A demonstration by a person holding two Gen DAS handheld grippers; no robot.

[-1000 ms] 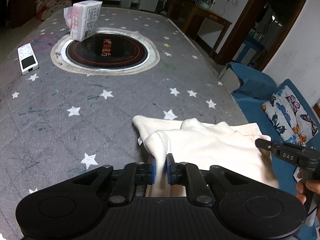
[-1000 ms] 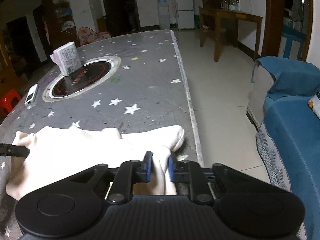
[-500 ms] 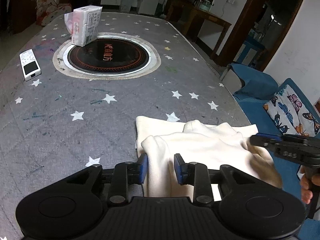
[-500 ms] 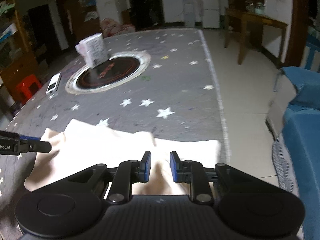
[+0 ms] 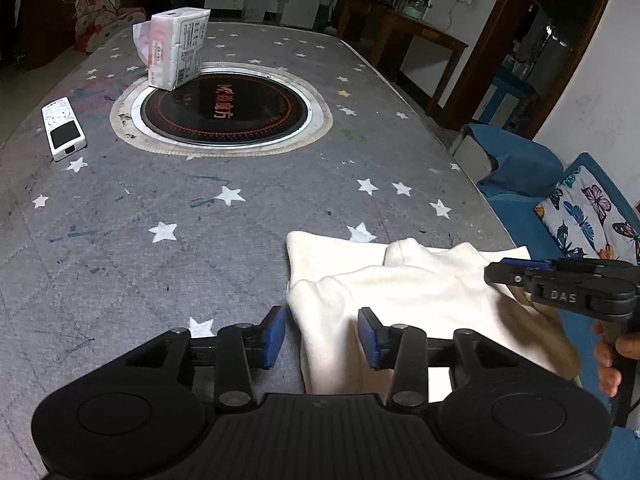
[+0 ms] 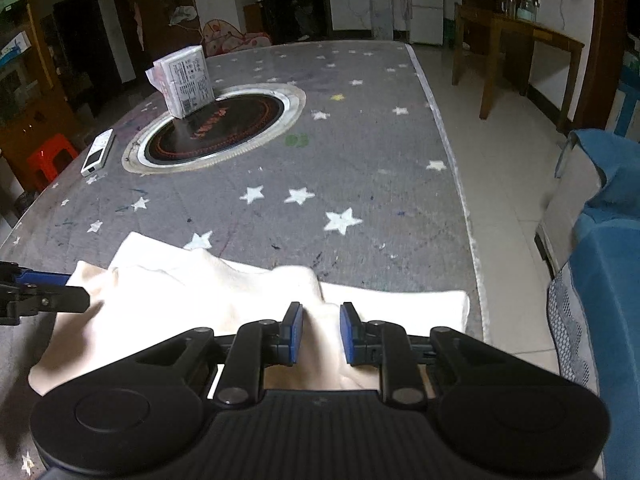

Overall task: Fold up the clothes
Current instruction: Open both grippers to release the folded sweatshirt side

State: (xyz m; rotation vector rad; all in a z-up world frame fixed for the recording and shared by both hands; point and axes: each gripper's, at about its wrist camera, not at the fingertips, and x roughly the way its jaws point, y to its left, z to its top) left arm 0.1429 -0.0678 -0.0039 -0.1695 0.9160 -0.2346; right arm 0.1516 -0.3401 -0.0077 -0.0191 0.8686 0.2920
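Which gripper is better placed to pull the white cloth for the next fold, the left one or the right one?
The right gripper, probably. A ridge of the white cloth stands between its pads, which seem to pinch it. The left gripper is opening; its pads stand apart from the cloth between them.

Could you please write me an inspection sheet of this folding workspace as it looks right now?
Surface: grey star-patterned table cover, stained, with a round black hotplate inset.
Job's things: cream soft cloth garment, partly folded, lying near the table's front edge.
Clutter: white plastic remote control; white wrapped tissue pack standing on the hotplate's rim.
Grippers: left tool opening, its pads off the garment between them; right tool clamped on a garment fold.
Cables: nothing seen.
Surroundings: blue sofa beside the table, butterfly-print cushion, brown wooden side table, white fridge.
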